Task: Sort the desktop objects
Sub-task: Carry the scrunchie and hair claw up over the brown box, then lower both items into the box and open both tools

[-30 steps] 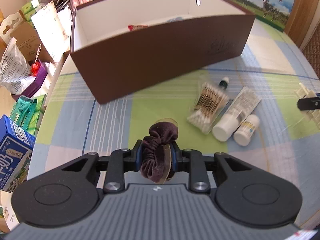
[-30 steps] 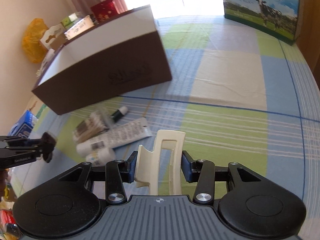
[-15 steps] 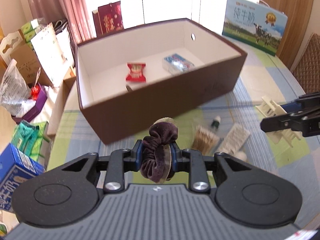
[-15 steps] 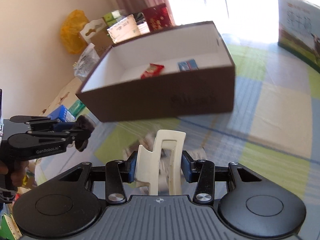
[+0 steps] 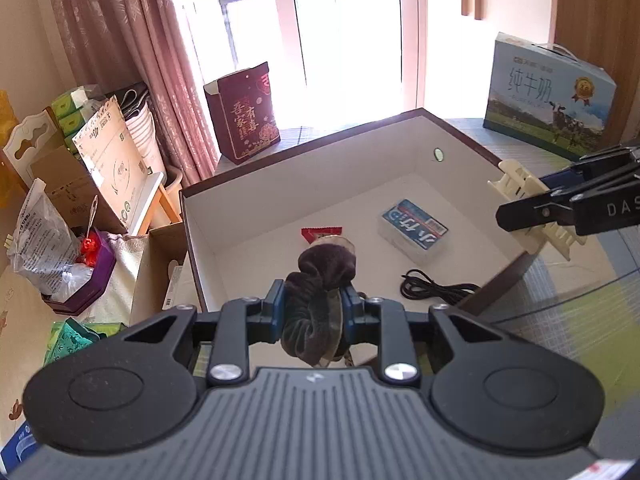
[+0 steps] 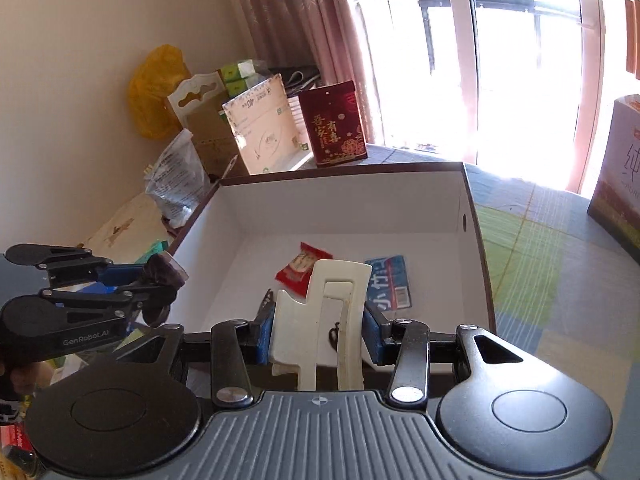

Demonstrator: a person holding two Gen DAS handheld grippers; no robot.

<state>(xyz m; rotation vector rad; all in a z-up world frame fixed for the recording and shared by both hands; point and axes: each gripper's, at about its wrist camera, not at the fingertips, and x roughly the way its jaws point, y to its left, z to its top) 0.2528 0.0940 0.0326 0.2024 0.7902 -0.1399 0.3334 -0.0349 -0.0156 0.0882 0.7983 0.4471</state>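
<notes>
My left gripper [image 5: 314,306] is shut on a dark brown velvet scrunchie [image 5: 320,280] and holds it above the near left part of the open brown box [image 5: 240,200]. My right gripper [image 6: 320,332] is shut on a cream hair claw clip [image 6: 328,312] above the box's near wall; the clip also shows in the left wrist view [image 5: 532,204] over the box's right rim. In the box lie a red snack packet [image 6: 300,268], a blue-labelled tissue pack [image 5: 414,230] and a black cable [image 5: 436,288].
A blue milk carton box [image 5: 548,96] stands on the checked tablecloth [image 6: 540,264] at the right. A dark red gift bag [image 5: 244,112] stands behind the box. Bags, cardboard and tissue packs [image 5: 80,160] pile up left of the table.
Both grippers have risen and moved forward from the table to above the open box, each still holding its object. The box's inside now shows from above.
</notes>
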